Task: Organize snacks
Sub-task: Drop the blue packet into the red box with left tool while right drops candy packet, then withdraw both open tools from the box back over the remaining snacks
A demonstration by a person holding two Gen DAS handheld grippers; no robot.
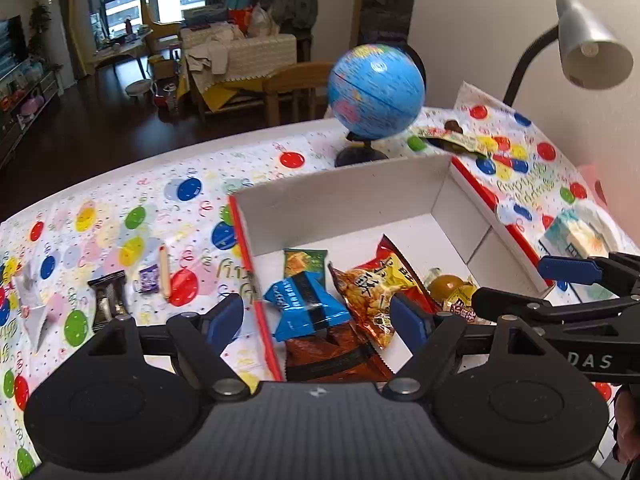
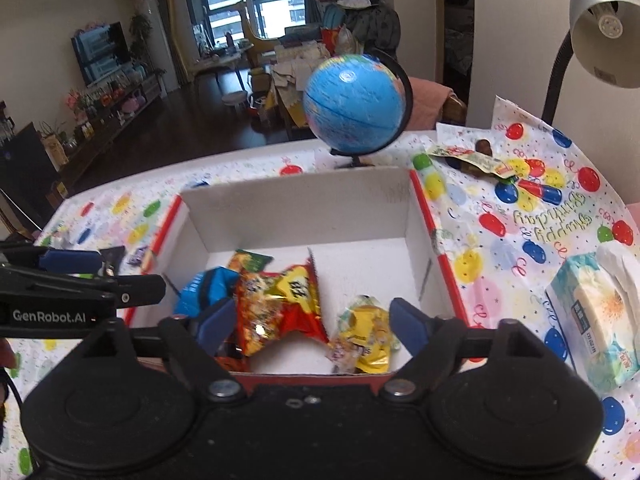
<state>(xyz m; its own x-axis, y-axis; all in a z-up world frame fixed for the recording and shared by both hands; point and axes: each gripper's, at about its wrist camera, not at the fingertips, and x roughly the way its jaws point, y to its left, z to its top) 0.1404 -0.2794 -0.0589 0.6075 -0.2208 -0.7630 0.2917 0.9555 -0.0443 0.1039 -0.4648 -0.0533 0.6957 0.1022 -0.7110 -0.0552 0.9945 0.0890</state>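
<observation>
my left gripper (image 1: 316,314) and right gripper (image 2: 308,322) tilted down over white box (image 2: 296,204) on the surface, fingers spread wide, empty, snack packets (image 2: 280,300) inside, near ones partly hidden

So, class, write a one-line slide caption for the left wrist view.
Open left gripper above a white box of snack packets, more snacks waiting on the balloon tablecloth.

The right gripper (image 2: 312,320) is hanging open over the box (image 2: 296,200), a yellow snack bag (image 2: 366,334) lying between its fingers (image 2: 404,320).
</observation>
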